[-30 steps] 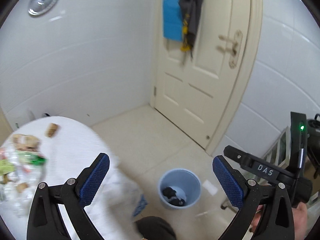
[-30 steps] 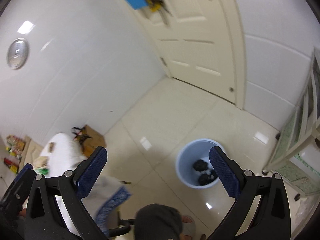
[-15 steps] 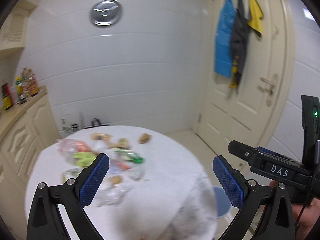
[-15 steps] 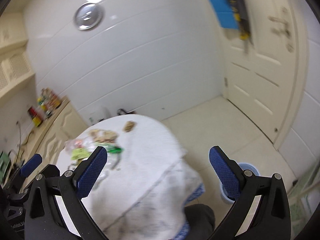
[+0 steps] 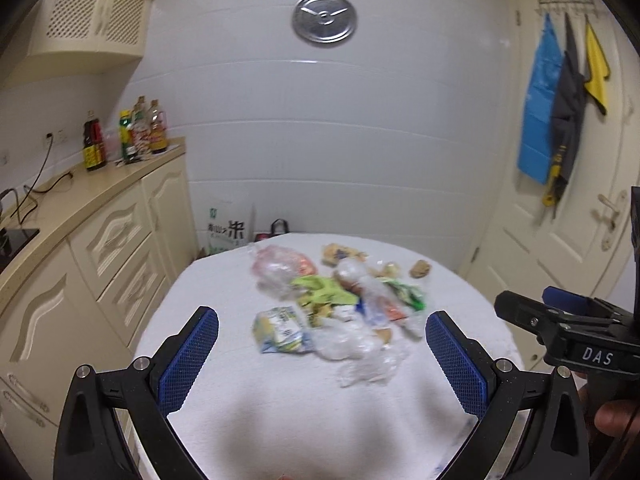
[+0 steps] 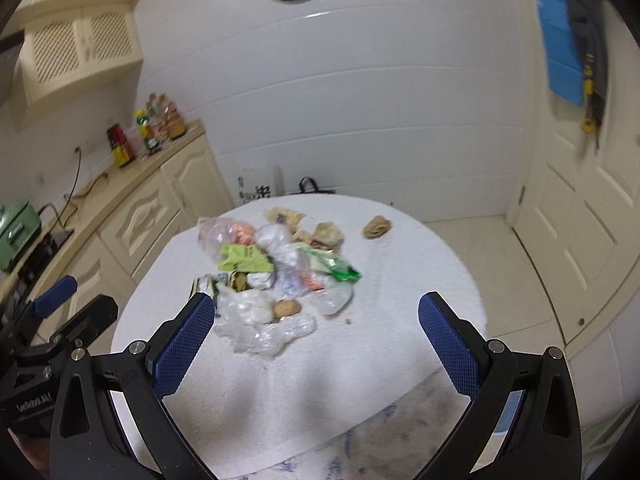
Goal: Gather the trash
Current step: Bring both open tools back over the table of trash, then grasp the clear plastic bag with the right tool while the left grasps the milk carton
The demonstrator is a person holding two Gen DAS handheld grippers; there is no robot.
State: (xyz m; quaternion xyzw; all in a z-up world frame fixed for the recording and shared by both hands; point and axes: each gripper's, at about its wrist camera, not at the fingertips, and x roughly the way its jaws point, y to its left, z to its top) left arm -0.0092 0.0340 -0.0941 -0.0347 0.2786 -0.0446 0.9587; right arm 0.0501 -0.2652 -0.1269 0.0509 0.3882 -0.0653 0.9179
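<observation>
A heap of trash lies on a round table with a white cloth: clear plastic bags, green wrappers, a small carton and brown crumpled lumps. The heap also shows in the right wrist view, with a lone brown lump at the far right. My left gripper is open and empty, above the table's near side. My right gripper is open and empty, just short of the heap. The right gripper also shows in the left wrist view.
Cream cabinets with a counter run along the left, with bottles on it. A door with hanging cloths is at the right. Bags stand on the floor behind the table. Tiled floor lies right of the table.
Both grippers have swung from the blue bin on the floor up and left to the table. The trash heap is now centred ahead. Both stay open.
</observation>
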